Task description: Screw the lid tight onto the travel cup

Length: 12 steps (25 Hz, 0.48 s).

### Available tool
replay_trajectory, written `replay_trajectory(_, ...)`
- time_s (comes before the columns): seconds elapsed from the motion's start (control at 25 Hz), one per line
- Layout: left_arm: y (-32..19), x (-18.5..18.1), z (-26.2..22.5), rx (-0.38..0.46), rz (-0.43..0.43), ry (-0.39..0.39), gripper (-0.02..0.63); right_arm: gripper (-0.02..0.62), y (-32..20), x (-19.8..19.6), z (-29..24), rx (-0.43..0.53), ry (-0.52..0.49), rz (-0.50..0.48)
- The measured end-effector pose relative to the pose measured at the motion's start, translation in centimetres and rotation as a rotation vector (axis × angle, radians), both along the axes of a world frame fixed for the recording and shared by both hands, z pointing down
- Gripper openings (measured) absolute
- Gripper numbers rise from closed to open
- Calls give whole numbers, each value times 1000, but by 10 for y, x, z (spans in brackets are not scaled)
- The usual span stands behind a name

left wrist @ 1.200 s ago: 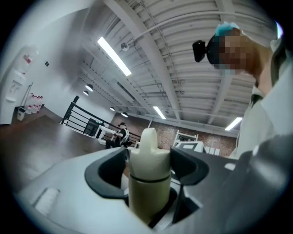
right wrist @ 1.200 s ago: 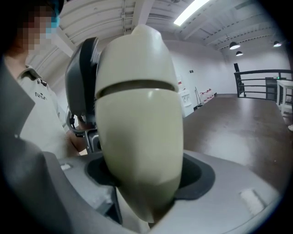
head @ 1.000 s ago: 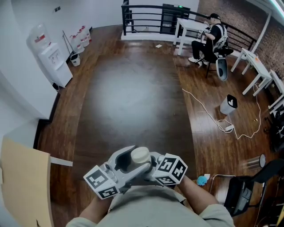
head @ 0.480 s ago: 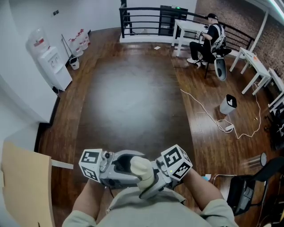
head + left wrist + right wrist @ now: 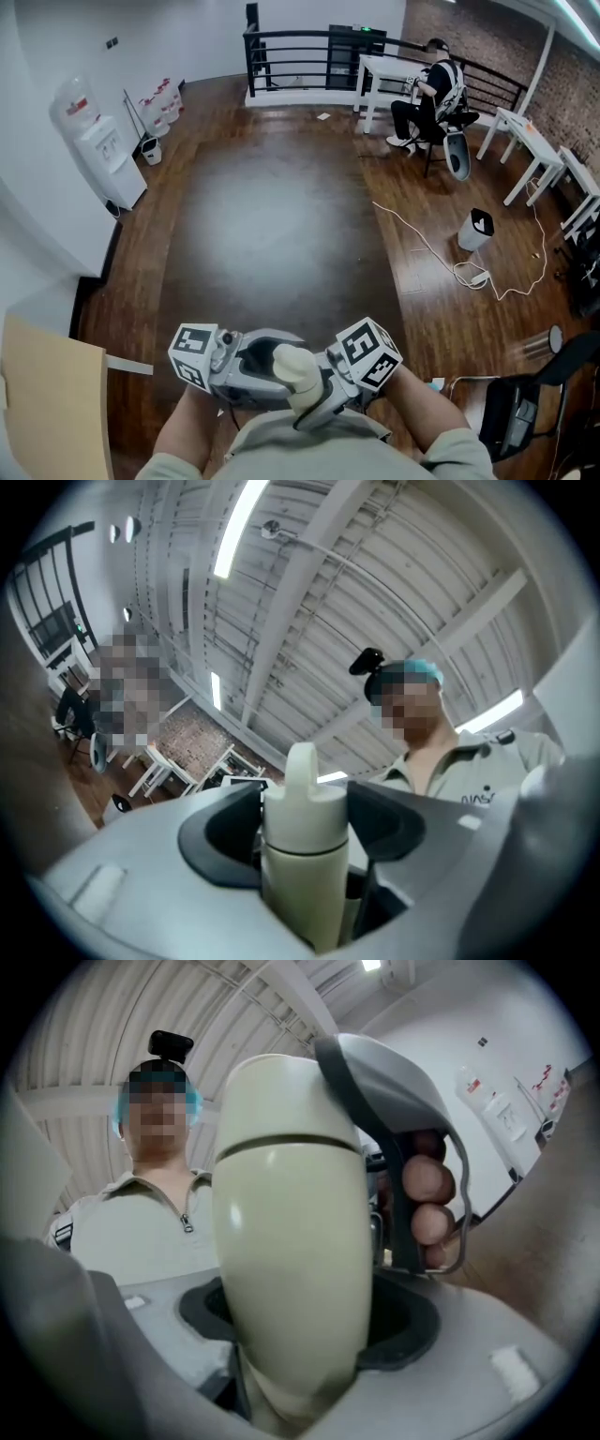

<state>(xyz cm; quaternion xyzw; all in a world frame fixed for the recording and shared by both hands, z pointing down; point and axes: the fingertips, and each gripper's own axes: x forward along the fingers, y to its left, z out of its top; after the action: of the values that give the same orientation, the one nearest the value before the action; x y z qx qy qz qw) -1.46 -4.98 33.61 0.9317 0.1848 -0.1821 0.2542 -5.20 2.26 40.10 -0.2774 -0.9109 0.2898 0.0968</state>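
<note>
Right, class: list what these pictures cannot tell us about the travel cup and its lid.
- Threads under the lid: hidden inside the seam in both gripper views, so tightness can't be judged.
- Lower end of the travel cup: right gripper view, sunk between the jaws of the right tool.
- Cup body below the seam: left gripper view, cut off by the left tool.
- Head view: the tools cover most of the cup.

1. Left gripper cube [image 5: 194,353], right gripper cube [image 5: 367,353]: black-and-white square patterns, no letters or numbers.
2. Water jugs [image 5: 161,98]: red labels, too small to read.
3. Shirt [image 5: 469,771]: chest print cut off, illegible.
</note>
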Motion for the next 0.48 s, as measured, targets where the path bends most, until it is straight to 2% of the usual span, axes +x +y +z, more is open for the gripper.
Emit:
replay_trajectory(0.12,-15,-3,5,1,-135,-43,302,318,-19,-1,8,42,50,107)
replay_trajectory(0.32,-43,-20,13,-11,-475,-126,313,318,-56,-5,31,171,173,321)
replay_trajectory(0.48,-45,-34,19,23,-725,-207,313,318,-73,-9,49,264,257,458)
